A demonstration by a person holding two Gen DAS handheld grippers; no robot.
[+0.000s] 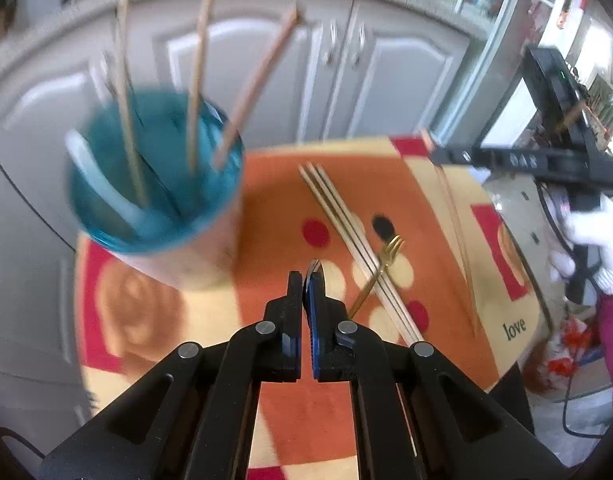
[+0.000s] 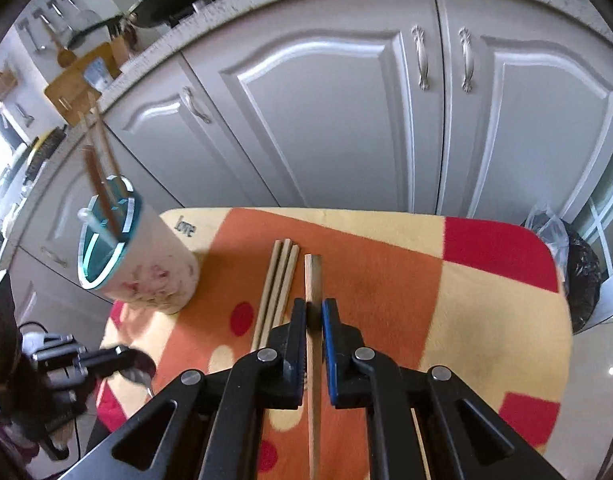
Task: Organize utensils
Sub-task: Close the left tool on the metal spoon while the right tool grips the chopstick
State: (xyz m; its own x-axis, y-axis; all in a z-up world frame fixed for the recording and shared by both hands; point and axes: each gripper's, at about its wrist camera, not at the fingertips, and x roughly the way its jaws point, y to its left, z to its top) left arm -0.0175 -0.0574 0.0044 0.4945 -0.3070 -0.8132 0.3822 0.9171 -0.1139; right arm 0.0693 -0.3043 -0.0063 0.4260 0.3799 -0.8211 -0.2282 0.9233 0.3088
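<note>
In the cup point(image 1: 154, 184) stand several chopsticks; beside it three chopsticks point(image 1: 358, 248) and a fork point(image 1: 380, 270) remain. Left gripper point(image 1: 306, 280) pinches a utensil, right gripper point(image 2: 314, 312) a chopstick point(image 2: 312, 280).

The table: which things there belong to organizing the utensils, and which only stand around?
For the job:
- blue-rimmed cup with chopsticks inside
- three loose chopsticks on the cloth
- gold fork
- chopstick in the right gripper
- left gripper, shut on a small metal utensil

Just around:
- patterned cloth
- cabinet doors
- black bag
</note>
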